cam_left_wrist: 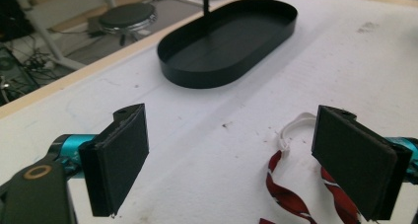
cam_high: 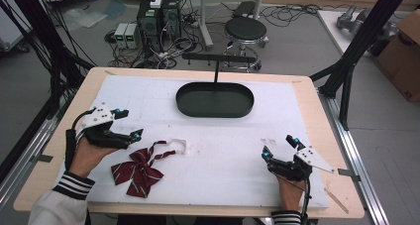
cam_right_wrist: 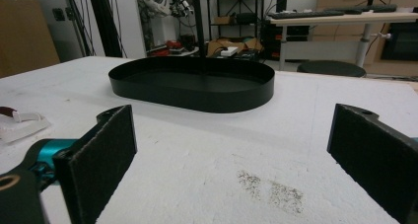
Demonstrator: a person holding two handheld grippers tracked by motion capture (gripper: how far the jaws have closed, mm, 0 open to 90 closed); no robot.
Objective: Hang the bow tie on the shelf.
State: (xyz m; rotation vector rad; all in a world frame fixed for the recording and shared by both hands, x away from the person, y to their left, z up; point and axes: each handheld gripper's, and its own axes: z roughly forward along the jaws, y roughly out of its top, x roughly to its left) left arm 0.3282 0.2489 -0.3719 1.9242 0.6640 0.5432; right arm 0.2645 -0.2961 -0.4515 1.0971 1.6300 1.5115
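Left gripper jaws wide apart, holding nothing, just left of red striped bow tie lying flat on white table cover, right gripper jaws apart, holding nothing, black oval tray at far centre.

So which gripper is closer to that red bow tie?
Left. The left gripper is just above the bow tie; the right gripper sits far across the table.

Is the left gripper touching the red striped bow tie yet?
Apart. In the left gripper view, the left gripper stands open over bare white mat, and the bow tie strap lies between the jaws, clear of both.
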